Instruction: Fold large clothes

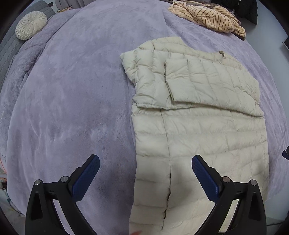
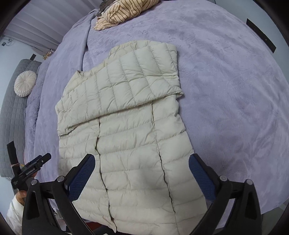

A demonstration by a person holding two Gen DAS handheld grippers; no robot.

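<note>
1. Up close, the left gripper (image 1: 145, 166) hangs with its fingers spread wide and nothing between the blue pads (image 1: 86, 178), pointing steeply down over the near end of the cream puffer jacket (image 1: 198, 126); the jacket's left edge runs down between the two fingers
2. Likewise the right gripper (image 2: 141, 164) has its fingers fully apart, clamped on nothing, and the jacket's lower panels lie flat in the gap below them without touching either pad
3. Both sleeves are folded in across the chest, their cuffs and a straight folded edge lying well beyond the fingertips, and the collar (image 1: 221, 53) sits farther off still
4. Beyond the left gripper's left finger is a broad bare stretch of the lilac plush blanket (image 1: 72, 90), open room with nothing lying on it
5. Past the right gripper's right finger the blanket is equally open out to the bed's edge
6. Far ahead of the fingers, well apart from the jacket, a striped tan garment (image 1: 209, 17) lies crumpled
7. Off to the left, a round pleated cushion (image 2: 25, 83) rests against the grey quilted headboard (image 2: 12, 112)
8. Pale curtains (image 2: 36, 23) hang behind the bed in the right wrist view, and a white sleeve (image 2: 14, 215) shows at the lower left, next to the other gripper
</note>
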